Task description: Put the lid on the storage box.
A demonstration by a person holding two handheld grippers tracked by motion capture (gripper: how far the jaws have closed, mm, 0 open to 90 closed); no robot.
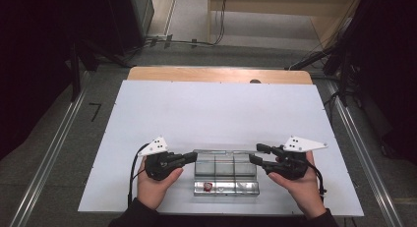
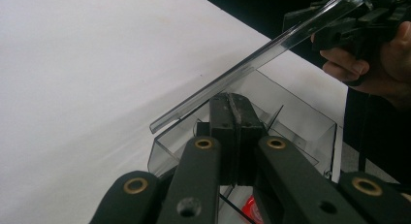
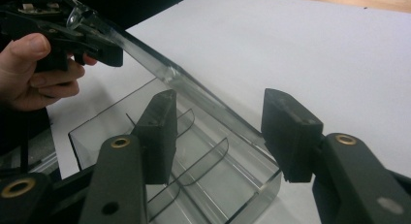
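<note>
Clear plastic box [image 1: 225, 169] w/ dividers sits on the white bench [image 1: 211, 114], near the front edge, between both hands. Its see-through lid [image 1: 223, 152] is hinged up along the far side, seen edge-on in the high view.

Left claw [image 1: 193, 156] is at the box's left end, jaws fully together. In the left gripper view the pads [image 2: 236, 118] press flat against each other just under the lid's [image 2: 228, 78] slanting edge; can't tell if a thin wall or the lid edge is pinched between them. Small red item [image 1: 208, 186] lies in a front compartment, left of centre; also a red bit at the bottom of the left gripper view [image 2: 251, 208].

Right claw [image 1: 258, 154] is at the box's right end, jaws about half wide. In the right gripper view the two pads [image 3: 160, 127] stand either side of the lid's [image 3: 203, 100] end, not pressing on it; box [image 3: 194, 175] and dividers lie below.
</note>
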